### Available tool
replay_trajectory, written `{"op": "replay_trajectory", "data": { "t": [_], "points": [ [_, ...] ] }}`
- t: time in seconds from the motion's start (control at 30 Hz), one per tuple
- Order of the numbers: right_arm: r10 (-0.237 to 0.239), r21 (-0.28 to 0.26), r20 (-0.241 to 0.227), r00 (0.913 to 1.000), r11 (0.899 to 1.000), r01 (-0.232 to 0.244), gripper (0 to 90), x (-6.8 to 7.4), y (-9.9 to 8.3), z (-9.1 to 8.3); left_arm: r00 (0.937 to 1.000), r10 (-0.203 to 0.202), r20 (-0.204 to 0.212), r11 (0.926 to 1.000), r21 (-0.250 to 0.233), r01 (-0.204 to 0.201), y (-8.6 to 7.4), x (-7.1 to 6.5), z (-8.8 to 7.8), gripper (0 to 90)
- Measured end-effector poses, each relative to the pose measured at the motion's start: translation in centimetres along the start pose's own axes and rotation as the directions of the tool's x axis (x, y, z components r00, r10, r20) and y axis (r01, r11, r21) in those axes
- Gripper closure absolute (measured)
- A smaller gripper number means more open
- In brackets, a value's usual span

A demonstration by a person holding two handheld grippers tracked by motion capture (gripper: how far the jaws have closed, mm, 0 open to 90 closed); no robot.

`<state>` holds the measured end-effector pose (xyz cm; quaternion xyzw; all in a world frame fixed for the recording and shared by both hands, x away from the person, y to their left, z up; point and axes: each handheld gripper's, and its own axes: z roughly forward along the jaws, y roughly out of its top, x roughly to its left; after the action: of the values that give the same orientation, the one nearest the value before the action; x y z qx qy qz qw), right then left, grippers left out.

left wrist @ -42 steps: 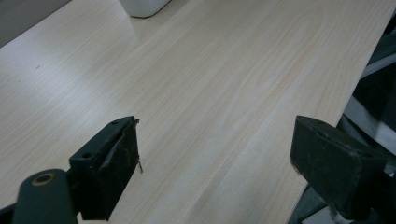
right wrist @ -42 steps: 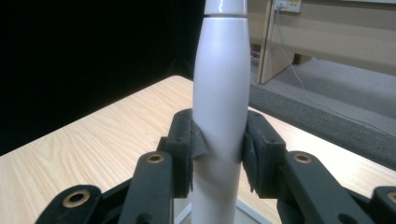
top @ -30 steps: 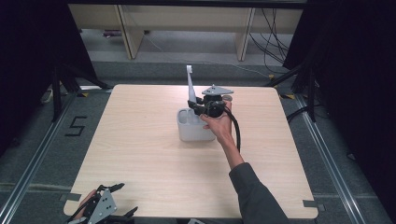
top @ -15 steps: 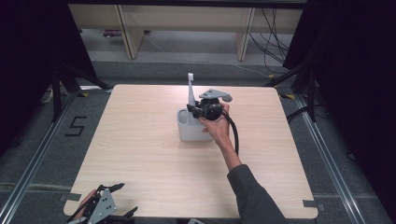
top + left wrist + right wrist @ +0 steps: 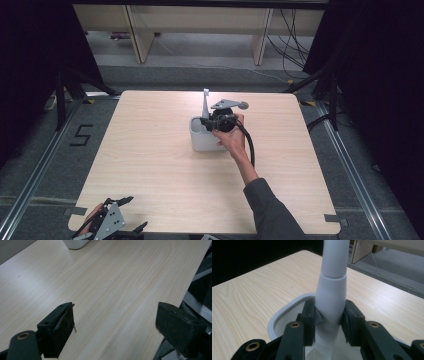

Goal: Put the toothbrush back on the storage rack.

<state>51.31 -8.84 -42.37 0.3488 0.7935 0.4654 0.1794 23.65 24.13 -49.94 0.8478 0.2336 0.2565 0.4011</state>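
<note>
Clamping: your right gripper (image 5: 329, 322) pinches the white tool handle (image 5: 331, 300) mid-frame | likely light, stiff, slick; grip its thick base | left gripper (image 5: 115, 322) spread, empty.

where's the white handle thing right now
In the high view the white handle stands upright in the white container near the table's middle, clamped by the right gripper; the right gripper view shows both jaws pressing its sides.

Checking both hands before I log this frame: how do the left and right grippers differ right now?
The left gripper has its jaws wide apart with nothing between them; the right gripper is shut on the white tube. The left sits at the table's near edge, the right over the white container mid-table. Both have black jaws.
</note>
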Motion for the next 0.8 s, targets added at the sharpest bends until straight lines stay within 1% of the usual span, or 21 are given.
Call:
{"op": "replay_trajectory", "data": {
  "t": [0.03, 0.07, 0.13, 0.17, 0.23, 0.27, 0.33, 0.37, 0.4, 0.43, 0.5, 0.53, 0.63, 0.67, 0.7, 0.77, 0.8],
  "points": [
    [0.003, 0.001, -0.011, 0.9999, 1.0, -0.003, 66.6, 0.02, -0.03, 0.07, 1.0, -0.004, 0.002, 1.0, -0.002, 0.004, 0.0, -0.03, -0.01, 14.9],
    [0.003, 0.001, -0.011, 0.9999, 1.0, -0.003, 66.6, 0.02, -0.03, 0.07, 1.0, -0.005, 0.002, 1.0, -0.004, 0.005, 0.0, -0.03, 0.0, 14.9],
    [-0.016, 0.008, -0.01, 0.9998, 1.0, 0.016, 66.6, -0.14, -0.06, 0.13, 0.9999, -0.013, 0.003, 0.9999, -0.01, 0.013, -0.01, -0.08, 0.03, 14.9],
    [-0.016, 0.016, -0.004, 0.9999, 1.0, 0.016, 66.6, -0.14, -0.08, 0.08, 1.0, -0.005, 0.002, 1.0, -0.003, 0.005, -0.01, -0.03, -0.01, 14.9],
    [-0.01, 0.016, -0.01, 0.9999, 1.0, 0.01, 66.6, -0.12, -0.16, 0.25, 1.0, -0.006, 0.002, 1.0, -0.002, 0.006, 0.0, -0.04, -0.02, 14.9],
    [0.0, 0.021, -0.002, 1.0, 1.0, 0.0, 66.7, -0.02, -0.26, 0.32, 0.9999, -0.012, 0.004, 0.9999, -0.005, 0.012, 0.01, -0.09, 0.0, 14.9],
    [0.005, 0.016, 0.0, 1.0, 1.0, -0.005, 66.7, -0.03, -0.31, 0.38, 0.9999, -0.009, 0.004, 1.0, -0.003, 0.009, 0.01, -0.06, -0.01, 14.9],
    [0.005, 0.021, -0.013, 0.9999, 1.0, -0.005, 66.8, -0.13, -0.34, 0.39, 1.0, -0.006, 0.003, 1.0, -0.003, 0.006, -0.01, -0.04, 0.0, 14.9],
    [0.005, 0.02, -0.014, 0.9999, 1.0, -0.005, 66.8, -0.17, -0.37, 0.4, 1.0, -0.002, 0.001, 1.0, 0.0, 0.002, -0.01, -0.01, 0.0, 14.9],
    [0.002, 0.031, 0.001, 1.0, 1.0, -0.002, 66.9, -0.19, -0.39, 0.29, 1.0, 0.0, 0.003, 1.0, 0.003, 0.0, 0.0, -0.01, -0.03, 14.9],
    [-0.003, 0.006, 0.006, 1.0, 1.0, 0.003, 67.0, -0.28, -0.44, 0.34, 1.0, 0.003, 0.006, 1.0, 0.007, -0.003, 0.01, -0.02, 0.0, 14.9],
    [0.0, 0.019, -0.002, 1.0, 1.0, 0.0, 67.0, -0.3, -0.34, 0.15, 1.0, 0.002, 0.007, 1.0, 0.002, -0.002, -0.01, -0.03, 0.03, 14.9],
    [-0.005, 0.01, -0.008, 1.0, 1.0, 0.005, 67.0, -0.3, -0.29, 0.14, 1.0, 0.002, 0.007, 1.0, 0.003, -0.002, -0.01, -0.02, 0.01, 14.9],
    [-0.006, 0.005, -0.01, 0.9999, 1.0, 0.006, 67.0, -0.27, -0.27, 0.16, 1.0, -0.002, 0.002, 1.0, -0.004, 0.002, -0.03, -0.06, 0.03, 14.9],
    [0.011, -0.001, -0.012, 0.9999, 1.0, -0.011, 67.0, -0.14, -0.29, 0.19, 1.0, -0.001, 0.003, 1.0, -0.002, 0.001, -0.02, -0.04, 0.02, 14.9],
    [-0.005, 0.005, -0.004, 1.0, 1.0, 0.005, 66.6, -0.18, -0.24, 0.12, 1.0, -0.002, 0.003, 1.0, -0.004, 0.002, -0.02, -0.05, 0.02, 14.9],
    [0.011, 0.007, -0.006, 0.9999, 1.0, -0.011, 64.2, -0.07, -0.27, 0.08, 1.0, -0.001, 0.003, 1.0, -0.003, 0.001, -0.02, -0.05, 0.02, 14.9]
  ]
}}
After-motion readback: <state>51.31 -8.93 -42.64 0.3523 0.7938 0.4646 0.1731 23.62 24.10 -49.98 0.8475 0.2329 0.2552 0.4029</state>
